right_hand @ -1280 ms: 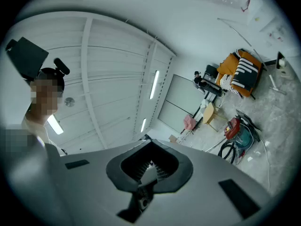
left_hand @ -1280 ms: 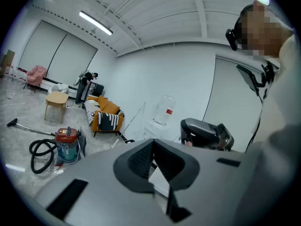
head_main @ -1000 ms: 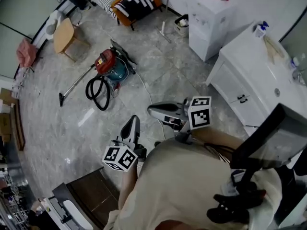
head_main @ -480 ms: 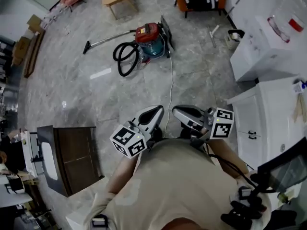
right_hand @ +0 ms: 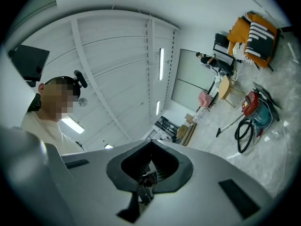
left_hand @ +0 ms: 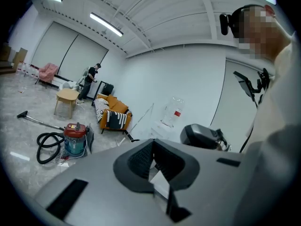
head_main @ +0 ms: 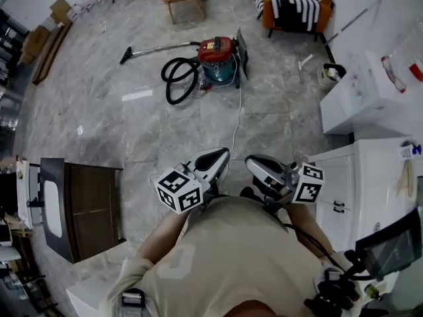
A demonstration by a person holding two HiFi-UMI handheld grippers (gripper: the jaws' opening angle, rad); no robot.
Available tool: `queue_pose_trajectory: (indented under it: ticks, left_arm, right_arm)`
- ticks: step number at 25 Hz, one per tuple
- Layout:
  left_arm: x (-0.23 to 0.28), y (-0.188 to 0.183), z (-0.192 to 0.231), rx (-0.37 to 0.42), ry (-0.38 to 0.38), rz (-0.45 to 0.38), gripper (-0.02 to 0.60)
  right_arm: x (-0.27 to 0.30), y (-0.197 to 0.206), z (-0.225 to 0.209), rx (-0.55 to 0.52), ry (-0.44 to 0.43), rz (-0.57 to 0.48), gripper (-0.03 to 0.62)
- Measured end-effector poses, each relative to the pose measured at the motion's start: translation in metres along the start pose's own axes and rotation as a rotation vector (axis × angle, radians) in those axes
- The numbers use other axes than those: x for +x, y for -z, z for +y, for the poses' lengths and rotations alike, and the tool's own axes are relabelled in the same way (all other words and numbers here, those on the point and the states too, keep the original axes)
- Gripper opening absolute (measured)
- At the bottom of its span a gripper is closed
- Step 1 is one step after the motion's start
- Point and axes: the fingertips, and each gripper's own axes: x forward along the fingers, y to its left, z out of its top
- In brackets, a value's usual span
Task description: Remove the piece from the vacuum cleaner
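1 vac (head_main: 218, 61), 2 claws (head_main: 223, 154) (head_main: 252, 164)

The head view swings round. The red-and-teal canister vacuum cleaner (head_main: 218, 61) now sits at top centre, no longer left of centre. A dark brown wooden cabinet (head_main: 92, 210) comes into full view at the left. The left gripper (head_main: 221, 154) draws level beside the right gripper (head_main: 254, 164), which turns from pointing left to up-left.

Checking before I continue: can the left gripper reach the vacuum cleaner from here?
Probably not yet. The left gripper is held close to the person's body, while the vacuum cleaner sits well away across the floor; nothing blocks the way.
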Motion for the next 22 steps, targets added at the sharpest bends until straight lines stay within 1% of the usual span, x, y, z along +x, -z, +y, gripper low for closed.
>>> queue_pose_trajectory:
  ticks: [4, 7, 10, 16, 20, 22]
  left_arm:
    - [0.003, -0.004, 0.019, -0.009, 0.036, -0.002, 0.003]
    - [-0.002, -0.015, 0.041, -0.013, 0.055, -0.014, 0.003]
    - [-0.015, -0.032, 0.07, -0.017, 0.069, -0.034, 0.003]
    - [-0.042, -0.065, 0.123, -0.012, 0.122, -0.065, 0.003]
    - [-0.055, -0.077, 0.148, 0.013, 0.157, -0.056, 0.003]
    - [-0.059, -0.079, 0.158, 0.045, 0.157, -0.034, 0.003]
  right_arm:
    - [0.01, -0.004, -0.012, 0.006, 0.055, -0.032, 0.003]
    - [0.03, -0.007, -0.024, 0.025, 0.094, -0.049, 0.002]
    - [0.063, -0.005, -0.034, 0.007, 0.117, -0.009, 0.002]
    - [0.134, 0.001, -0.048, -0.086, 0.158, 0.08, 0.002]
    - [0.165, 0.004, -0.06, -0.115, 0.209, 0.085, 0.002]
    - [0.177, 0.004, -0.064, -0.12, 0.219, 0.07, 0.002]
